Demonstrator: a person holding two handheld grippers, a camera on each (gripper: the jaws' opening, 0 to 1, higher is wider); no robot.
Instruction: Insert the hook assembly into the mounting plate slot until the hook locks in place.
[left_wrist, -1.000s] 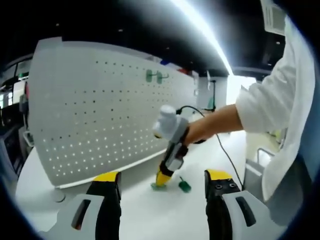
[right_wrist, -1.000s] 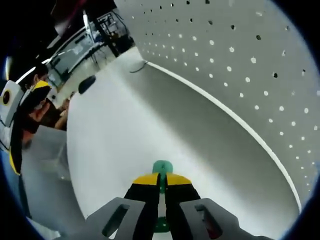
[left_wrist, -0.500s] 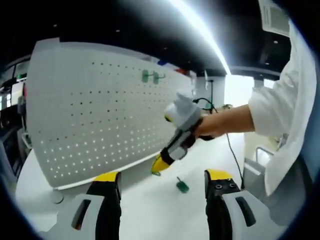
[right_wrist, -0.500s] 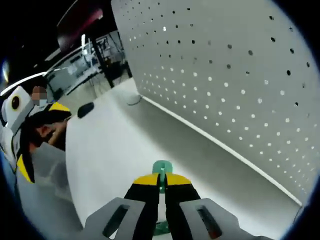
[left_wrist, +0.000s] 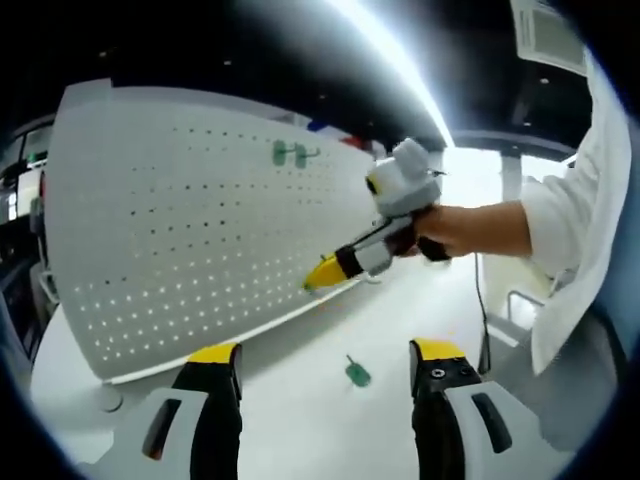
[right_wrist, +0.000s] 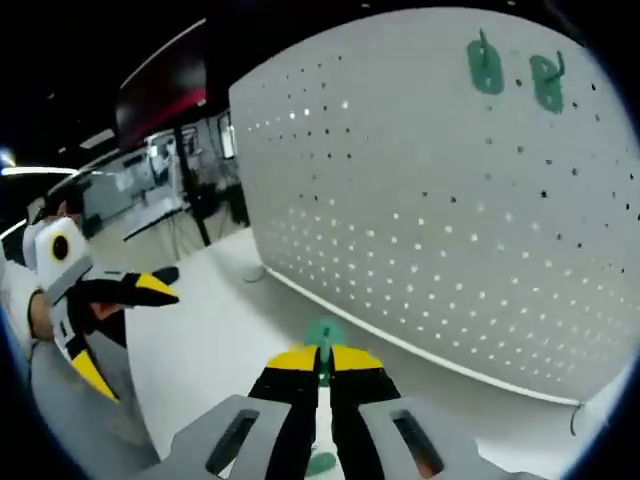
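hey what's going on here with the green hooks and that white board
A person is fitting green hooks onto a white pegboard. The right gripper is shut on a green hook and raised toward the board. Two hooks already hang near its top. Another hook lies on the table. The left gripper is open, holding nothing.

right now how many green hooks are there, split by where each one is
on the pegboard: 2 green hooks
lying on the table: 1
held in the right gripper: 1
total: 4
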